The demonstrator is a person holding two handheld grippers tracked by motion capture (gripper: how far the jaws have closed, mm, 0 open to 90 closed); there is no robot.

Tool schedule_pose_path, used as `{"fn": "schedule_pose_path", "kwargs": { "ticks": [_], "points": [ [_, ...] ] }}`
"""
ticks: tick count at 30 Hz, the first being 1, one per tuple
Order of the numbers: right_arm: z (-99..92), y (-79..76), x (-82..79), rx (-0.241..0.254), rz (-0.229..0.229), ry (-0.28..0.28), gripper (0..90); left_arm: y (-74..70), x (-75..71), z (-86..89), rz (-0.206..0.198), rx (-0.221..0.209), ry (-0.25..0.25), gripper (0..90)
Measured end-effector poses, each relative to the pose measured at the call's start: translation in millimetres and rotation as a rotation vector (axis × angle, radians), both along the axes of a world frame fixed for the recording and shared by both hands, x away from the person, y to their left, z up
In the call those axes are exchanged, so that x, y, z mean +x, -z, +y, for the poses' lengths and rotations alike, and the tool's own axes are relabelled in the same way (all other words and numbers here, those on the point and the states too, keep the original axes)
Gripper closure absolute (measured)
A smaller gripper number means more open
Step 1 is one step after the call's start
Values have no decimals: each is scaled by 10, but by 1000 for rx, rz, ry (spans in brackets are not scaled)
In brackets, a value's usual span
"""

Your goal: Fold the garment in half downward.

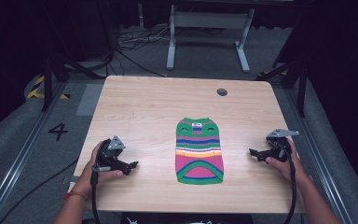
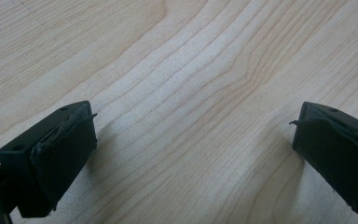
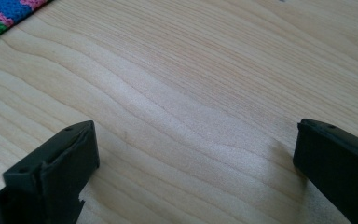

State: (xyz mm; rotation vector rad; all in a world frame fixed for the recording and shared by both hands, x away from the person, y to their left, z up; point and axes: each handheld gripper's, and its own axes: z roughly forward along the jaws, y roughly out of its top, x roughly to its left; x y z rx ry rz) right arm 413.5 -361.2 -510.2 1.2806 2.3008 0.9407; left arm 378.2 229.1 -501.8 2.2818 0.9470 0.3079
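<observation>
Both tongs, left (image 1: 131,164) and right (image 1: 253,151), spread, empty | striped sweater (image 1: 199,150) flat on surface (image 1: 140,102) between | likely pre-grasp; next: reach its edges.

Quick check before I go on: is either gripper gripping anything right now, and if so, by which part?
Nothing is held. The left gripper and right gripper both stand open over bare table, each off to one side of the striped knit garment.

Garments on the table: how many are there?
1. A striped knit sweater lies flat near the table's centre, between the two tongs; its corner also appears in the right gripper view. Nothing seems hidden.
</observation>
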Motion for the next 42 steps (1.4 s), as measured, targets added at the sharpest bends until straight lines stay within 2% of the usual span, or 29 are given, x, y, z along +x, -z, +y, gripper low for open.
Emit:
{"fn": "schedule_pose_path", "kwargs": {
  "ticks": [6, 18, 21, 24, 26, 27, 30, 31, 34, 36, 38, 40, 42],
  "points": [
    [5, -1, -8, 1, 1, 10, 4, 2, -13, -6, 7, -7, -12, 4],
    [-7, 0, -3, 3, 3, 6, 1, -5, -15, 12, -3, -3, -12, 20],
    [-10, 0, -3, 2, 2, 7, 1, -18, -7, 12, 3, -3, -24, 44],
    [-22, -1, -3, 0, 1, 15, 4, -35, 15, 21, -7, -14, -20, 137],
    [-30, -2, -2, 1, -1, 11, 12, -44, 43, 21, 13, -28, -17, 160],
    [-33, -3, -2, 2, -2, 8, 19, -55, 63, 22, 5, -13, -17, 168],
    [-29, -20, -8, 1, 2, -9, 62, -84, 106, 9, 18, -10, -7, 258],
    [-29, -27, -11, 0, 5, -16, 73, -93, 115, 3, 22, -1, -8, 253],
    [-31, -43, -18, 3, 8, -43, 141, -133, 125, -12, 1, 13, 2, 262],
    [-25, -67, -26, 1, 4, -72, 219, -157, 142, -23, -1, -2, -2, 261],
    [-20, -73, -31, 3, 9, -78, 217, -198, 179, -54, -27, -8, -1, 263],
    [0, -83, -45, 0, 21, -91, 222, -209, 219, -99, -34, -12, -9, 274],
    [11, -96, -52, 10, 23, -102, 256, -210, 269, -145, -24, -38, 0, 301]
  ]
}}
